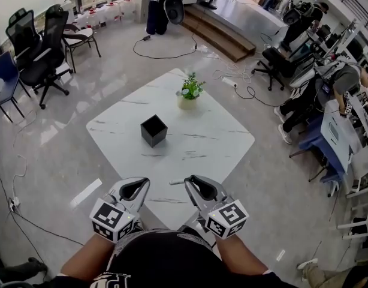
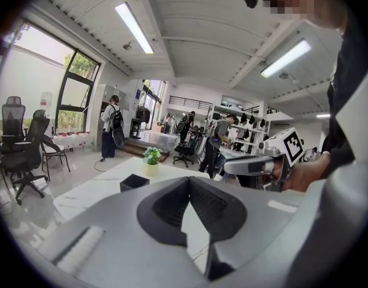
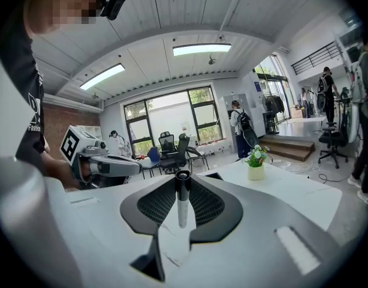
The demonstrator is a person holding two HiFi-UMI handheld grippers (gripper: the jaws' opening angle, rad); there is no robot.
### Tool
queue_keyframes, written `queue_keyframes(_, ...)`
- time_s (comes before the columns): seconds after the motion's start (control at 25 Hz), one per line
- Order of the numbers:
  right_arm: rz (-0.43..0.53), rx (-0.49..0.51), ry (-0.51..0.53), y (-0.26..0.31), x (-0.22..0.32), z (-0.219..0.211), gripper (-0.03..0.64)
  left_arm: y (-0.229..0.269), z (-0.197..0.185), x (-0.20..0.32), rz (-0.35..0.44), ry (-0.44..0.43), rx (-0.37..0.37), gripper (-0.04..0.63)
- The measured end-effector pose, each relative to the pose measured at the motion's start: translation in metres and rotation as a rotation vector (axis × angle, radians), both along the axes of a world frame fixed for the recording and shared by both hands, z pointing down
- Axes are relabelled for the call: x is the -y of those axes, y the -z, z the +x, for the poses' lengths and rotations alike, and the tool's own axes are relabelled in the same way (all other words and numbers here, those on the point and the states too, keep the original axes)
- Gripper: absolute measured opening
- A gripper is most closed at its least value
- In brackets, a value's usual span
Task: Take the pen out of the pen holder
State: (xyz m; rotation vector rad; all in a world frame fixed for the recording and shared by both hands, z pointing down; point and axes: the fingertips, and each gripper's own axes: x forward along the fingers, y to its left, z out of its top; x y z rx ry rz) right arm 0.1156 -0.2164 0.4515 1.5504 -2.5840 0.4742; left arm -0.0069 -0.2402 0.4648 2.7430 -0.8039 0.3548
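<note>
One pen (image 3: pixel 182 207) in right gripper (image 1: pixel 190 183); one pen holder (image 1: pixel 154 130)

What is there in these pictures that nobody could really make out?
- Inside of the pen holder: head view, dark and too small to show whether it holds more pens.
- The pen: right gripper view, no print readable; head view shows a mere sliver.
- The pen holder again: right gripper view, almost wholly behind the right gripper.
</note>
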Motion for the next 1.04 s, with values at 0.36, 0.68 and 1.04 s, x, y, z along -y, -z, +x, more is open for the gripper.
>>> queue_keyframes(0.36, -0.001, -0.003, 0.004, -0.0009, 0.0018, 0.0021, 0.067, -0.0015, 0.0012, 0.0018, 0.001, 0.0, -0.001, 0.057)
queue_keyframes(0.68, 0.0, -0.008, 0.015, 0.0013, 0.003, 0.0003, 0.067, 0.0007, 0.0012, 0.0029, 0.004, 0.0, 0.0, 0.057)
queue_keyframes(1.04, 0.004, -0.008, 0.015, 0.0022, 0.0053, -0.001, 0.067, 0.0006, -0.001, 0.0057, 0.006, 0.002, 0.001, 0.057)
